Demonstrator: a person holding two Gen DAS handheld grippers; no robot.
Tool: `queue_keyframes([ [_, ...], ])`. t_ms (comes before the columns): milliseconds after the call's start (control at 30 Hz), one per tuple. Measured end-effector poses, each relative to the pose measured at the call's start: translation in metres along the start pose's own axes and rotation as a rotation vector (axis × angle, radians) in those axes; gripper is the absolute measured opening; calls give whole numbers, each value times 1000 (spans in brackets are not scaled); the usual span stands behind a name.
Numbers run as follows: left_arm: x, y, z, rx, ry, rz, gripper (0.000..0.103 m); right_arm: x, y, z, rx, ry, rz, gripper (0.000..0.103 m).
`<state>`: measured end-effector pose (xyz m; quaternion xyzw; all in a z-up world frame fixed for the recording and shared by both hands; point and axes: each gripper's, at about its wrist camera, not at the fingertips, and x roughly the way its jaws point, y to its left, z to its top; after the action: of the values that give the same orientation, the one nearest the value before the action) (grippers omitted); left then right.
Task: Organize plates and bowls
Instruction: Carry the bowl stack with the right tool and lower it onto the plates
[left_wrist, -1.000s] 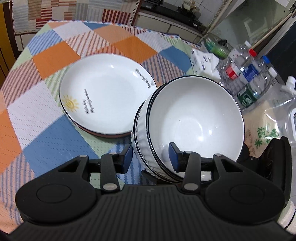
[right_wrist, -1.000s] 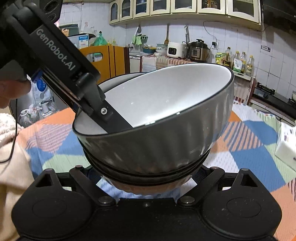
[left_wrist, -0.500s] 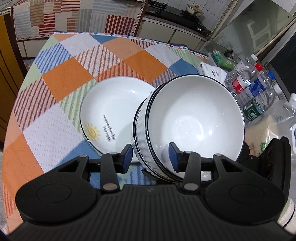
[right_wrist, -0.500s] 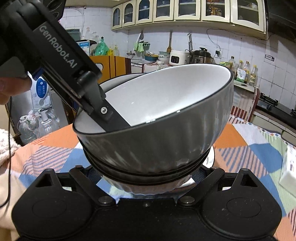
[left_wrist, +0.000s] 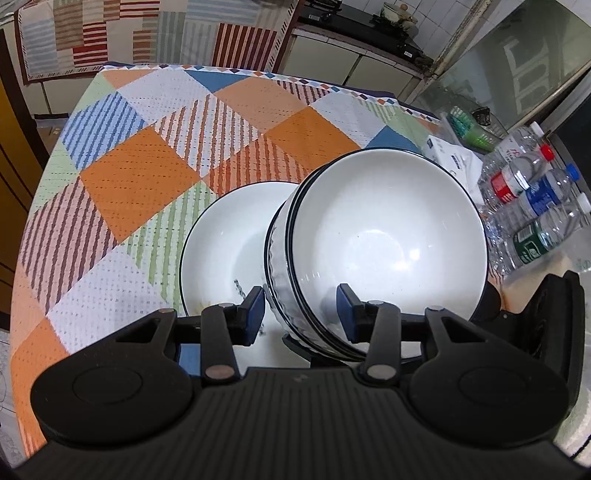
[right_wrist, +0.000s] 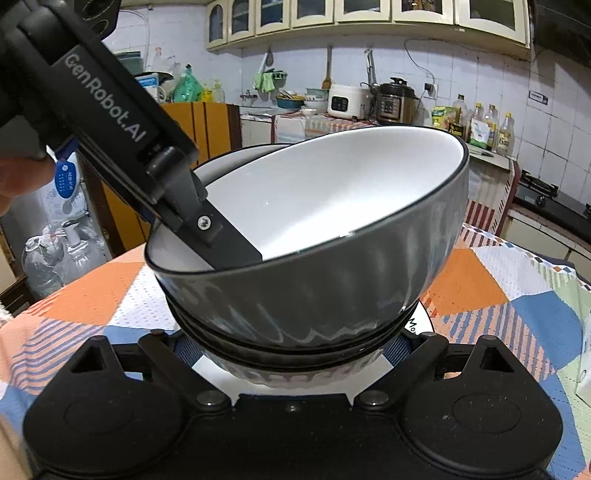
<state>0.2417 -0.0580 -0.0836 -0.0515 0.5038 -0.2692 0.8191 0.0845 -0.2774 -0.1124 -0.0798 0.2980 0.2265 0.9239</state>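
A stack of white ribbed bowls (left_wrist: 384, 243) with black rims is held tilted above the table. My left gripper (left_wrist: 301, 314) is shut on the near rim, one finger inside the top bowl and one outside. My right gripper (right_wrist: 291, 347) is shut on the lowest bowl of the same stack (right_wrist: 325, 295) from the other side, its fingertips hidden under the bowls. The left gripper's finger (right_wrist: 218, 240) shows in the right wrist view, reaching into the top bowl. A white plate (left_wrist: 229, 247) with a black rim lies on the checked tablecloth (left_wrist: 147, 177), partly under the stack.
Several plastic water bottles (left_wrist: 532, 214) lie at the table's right edge, with a white tissue pack (left_wrist: 454, 158) behind them. A kitchen counter with cookers (right_wrist: 369, 99) and oil bottles stands beyond the table. Large water jugs (right_wrist: 55, 254) stand at the left.
Both grippers have risen with the bowl stack. It now hangs over the plate and hides most of the plate's right half.
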Motion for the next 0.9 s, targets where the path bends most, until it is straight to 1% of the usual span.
queue_keyframes([
  [67,9,2,5,11,4,8,40,7,-3,-1,17,7,-10,96],
  [200,27,9,11,9,6,18,40,23,-11,-3,90,31,-8,96],
  [400,38,17,13,-5,21,13,40,34,-8,-7,82,43,-48,96],
  [533,43,24,9,-34,31,-5,40,34,-2,-10,44,67,-69,96],
  [633,43,23,7,-28,18,-2,40,31,6,-13,10,54,-103,96],
  [900,42,15,6,9,-1,21,41,29,3,-13,73,70,-118,96],
])
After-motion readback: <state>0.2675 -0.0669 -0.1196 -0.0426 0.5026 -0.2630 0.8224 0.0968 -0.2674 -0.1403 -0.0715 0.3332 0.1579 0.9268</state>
